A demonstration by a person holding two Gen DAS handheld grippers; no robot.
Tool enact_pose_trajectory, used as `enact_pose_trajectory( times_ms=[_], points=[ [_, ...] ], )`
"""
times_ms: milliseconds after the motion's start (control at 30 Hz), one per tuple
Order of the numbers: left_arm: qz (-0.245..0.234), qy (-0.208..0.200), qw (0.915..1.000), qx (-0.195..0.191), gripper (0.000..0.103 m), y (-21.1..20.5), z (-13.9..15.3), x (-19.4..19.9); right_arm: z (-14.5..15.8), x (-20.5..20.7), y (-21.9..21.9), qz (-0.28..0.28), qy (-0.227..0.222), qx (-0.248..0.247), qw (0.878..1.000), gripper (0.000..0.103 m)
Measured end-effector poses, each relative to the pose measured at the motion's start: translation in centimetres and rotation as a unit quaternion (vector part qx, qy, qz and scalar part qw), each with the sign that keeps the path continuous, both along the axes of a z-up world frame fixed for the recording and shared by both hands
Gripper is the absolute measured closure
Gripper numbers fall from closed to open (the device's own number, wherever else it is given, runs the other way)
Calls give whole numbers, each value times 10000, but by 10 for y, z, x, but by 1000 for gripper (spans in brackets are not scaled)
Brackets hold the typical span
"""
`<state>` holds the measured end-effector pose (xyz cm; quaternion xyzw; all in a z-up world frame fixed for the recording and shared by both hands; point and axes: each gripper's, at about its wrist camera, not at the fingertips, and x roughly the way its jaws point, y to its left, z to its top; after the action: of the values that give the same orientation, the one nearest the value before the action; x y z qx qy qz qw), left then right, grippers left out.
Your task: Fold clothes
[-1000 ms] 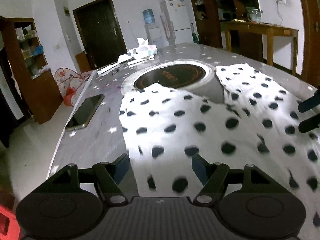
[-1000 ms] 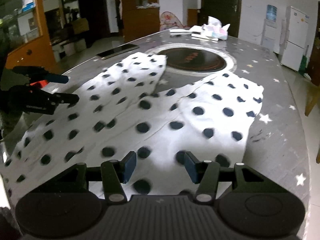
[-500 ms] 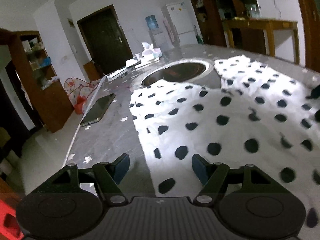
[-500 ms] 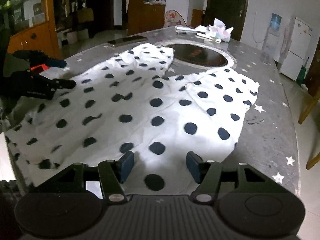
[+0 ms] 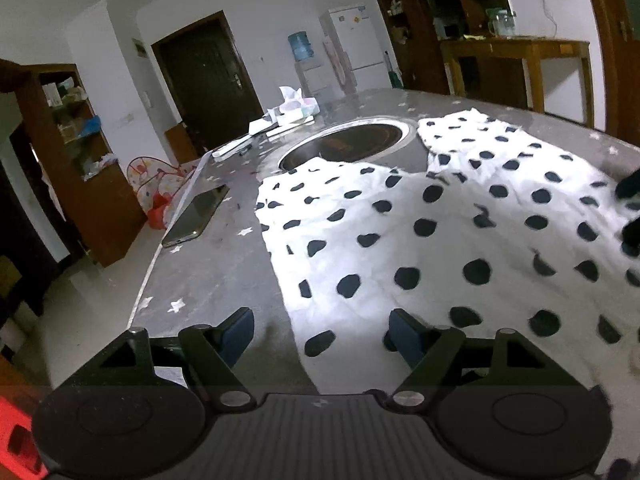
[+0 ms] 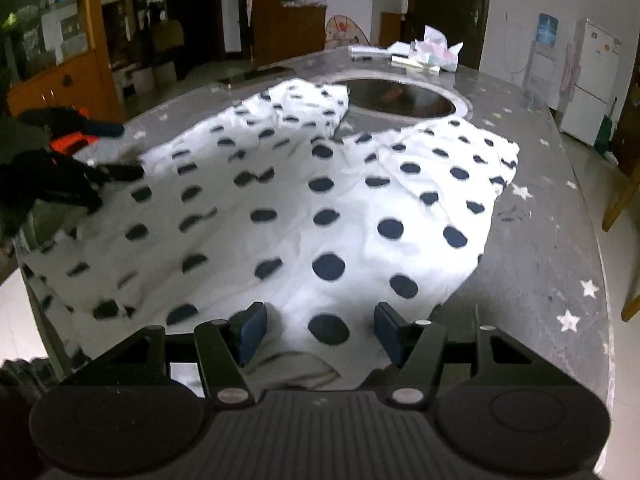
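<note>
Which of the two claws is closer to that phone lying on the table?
Left. The left claw sits at the cloth's edge on the phone's side; the right claw is over the cloth's opposite side, with the phone far across.

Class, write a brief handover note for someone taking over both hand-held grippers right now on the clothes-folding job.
Left hand-held gripper: open, empty, at the garment's near left edge.
Right hand-held gripper: open, empty, over the near right hem.
The polka-dot garment lies spread flat on the grey star-patterned table, its far end at the round inset cooktop. A phone sits to the left, clear of the cloth.
Done: the garment is laid out, with a few wrinkles.
Left: grasp the near edge and make every fold; none is visible yet.
</note>
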<state>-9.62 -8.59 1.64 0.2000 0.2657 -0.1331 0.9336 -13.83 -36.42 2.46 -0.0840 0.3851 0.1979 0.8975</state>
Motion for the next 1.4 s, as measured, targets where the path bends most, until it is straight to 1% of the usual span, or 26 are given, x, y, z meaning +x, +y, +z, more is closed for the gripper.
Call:
enact_pose_trajectory(
  times_ms=[67, 167, 233, 267, 333, 400, 533, 667, 767, 800, 833, 867, 933, 967, 1067, 1100, 1133, 1167, 1267, 1300, 1333, 1400],
  points=[
    [-63, 25, 9999, -96, 25, -2, 4, -3, 0, 0, -1, -24, -5, 28, 10000, 42],
    [-209, 46, 9993, -303, 19, -8, 10, -11, 6, 0, -5, -106, -82, 97, 9999, 42],
    [-324, 69, 9984, -461, 13, -14, 15, -15, 9, 1, -8, -170, -121, 137, 9997, 42],
    [-388, 98, 9977, -543, 11, -17, 17, -18, 10, 2, -10, -247, -126, 167, 9995, 42],
    [-571, 183, 9959, -682, 10, -24, 19, -23, 11, 4, -16, -401, -136, 225, 9988, 42],
    [-769, 233, 9940, -739, 10, -35, 20, -31, 12, 7, -22, -555, -145, 284, 9979, 43],
    [-1248, 374, 9876, -873, 10, -57, 21, -47, 13, 12, -35, -891, -122, 395, 9952, 43],
    [-1859, 508, 9759, -1020, 12, -82, 24, -65, 12, 18, -44, -1093, -83, 420, 9931, 44],
    [-2398, 594, 9632, -1058, 17, -103, 27, -77, 12, 23, -51, -1209, -63, 442, 9917, 45],
    [-2547, 630, 9593, -1047, 22, -110, 27, -81, 11, 25, -53, -1247, -57, 449, 9912, 45],
    [-2685, 679, 9555, -1016, 28, -116, 25, -84, 11, 27, -55, -1286, -50, 456, 9906, 45],
    [-2831, 738, 9513, -974, 31, -123, 22, -87, 11, 29, -57, -1324, -44, 463, 9901, 47],
    [-3035, 792, 9457, -848, 38, -136, 17, -92, 11, 32, -61, -1401, -31, 477, 9890, 51],
    [-3108, 794, 9438, -795, 40, -141, 15, -93, 10, 34, -64, -1440, -24, 485, 9884, 51],
    [-3205, 941, 9396, -747, 45, -151, 8, -92, 9, 40, -69, -1514, 21, 521, 9871, 52],
    [-3214, 970, 9393, -703, 50, -154, 6, -91, 9, 43, -71, -1534, 45, 532, 9867, 53],
    [-3234, 1010, 9386, -652, 57, -156, 4, -90, 8, 46, -73, -1554, 68, 543, 9863, 55],
    [-3245, 1062, 9379, -619, 60, -158, 1, -89, 8, 50, -75, -1565, 81, 563, 9860, 56],
    [-3234, 1190, 9371, -553, 63, -162, -4, -84, 8, 59, -79, -1599, 111, 613, 9852, 60],
    [-3220, 1210, 9375, -524, 68, -163, -5, -83, 8, 64, -80, -1622, 122, 640, 9846, 60],
    [-3220, 1248, 9369, -534, 77, -163, -6, -81, 8, 69, -82, -1648, 116, 656, 9841, 62],
    [-3240, 1349, 9344, -611, 84, -161, -6, -78, 9, 80, -85, -1699, 106, 687, 9830, 65]
  ],
)
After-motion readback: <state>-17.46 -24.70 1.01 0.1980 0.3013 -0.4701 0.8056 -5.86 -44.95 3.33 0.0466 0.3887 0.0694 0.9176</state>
